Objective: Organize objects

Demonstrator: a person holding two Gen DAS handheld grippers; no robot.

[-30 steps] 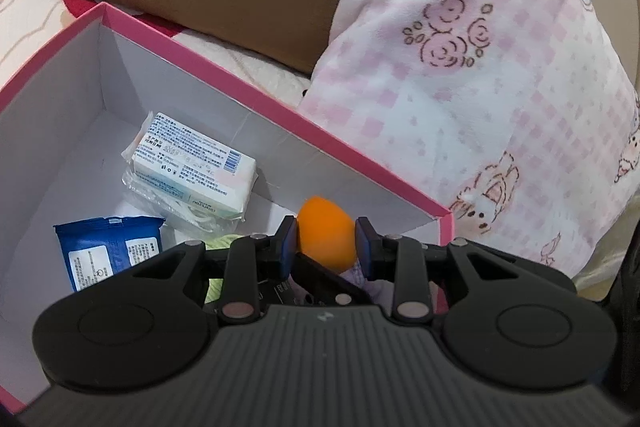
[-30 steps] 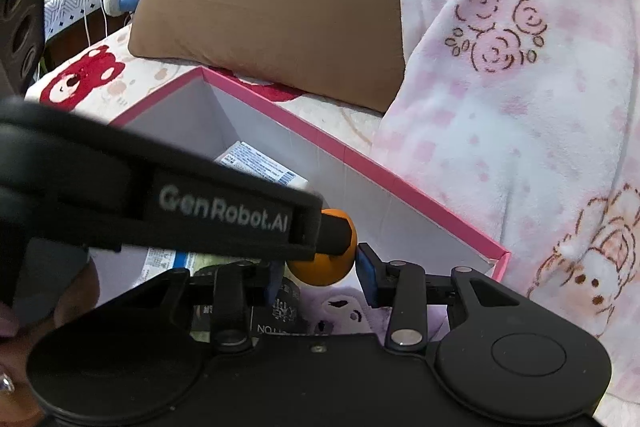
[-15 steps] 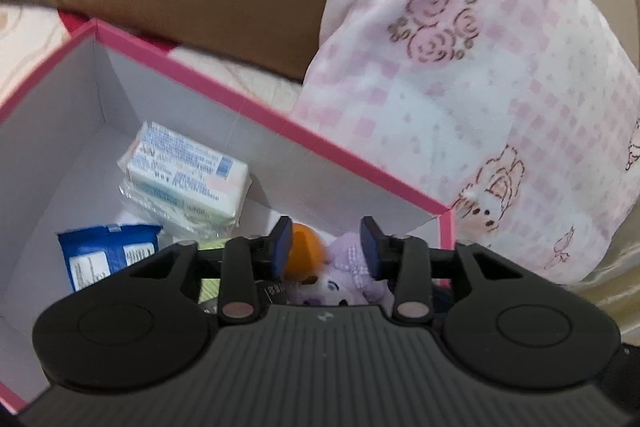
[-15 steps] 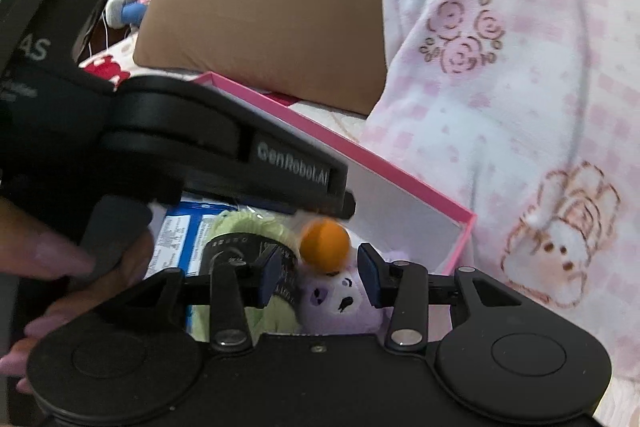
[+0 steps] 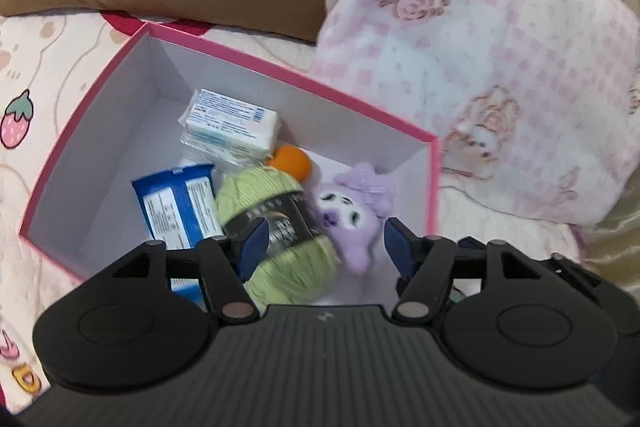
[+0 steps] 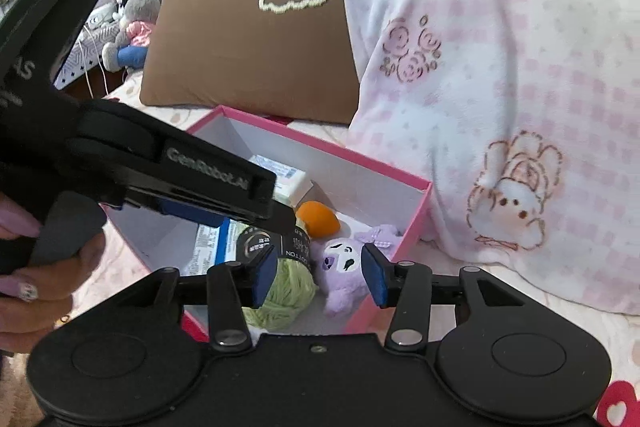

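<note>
Hand-held gripper (image 6: 280, 215) marked "GenRobot.AI"

The left gripper (image 6: 276, 215) reads "GenRobot.AI" on its side; the yarn's (image 6: 286, 283) band reads "COTTON".

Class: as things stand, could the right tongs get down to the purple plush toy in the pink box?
Probably yes. The right tongs stand open just above the plush, which lies uncovered on the box floor beside the yarn; nothing blocks them.
</note>
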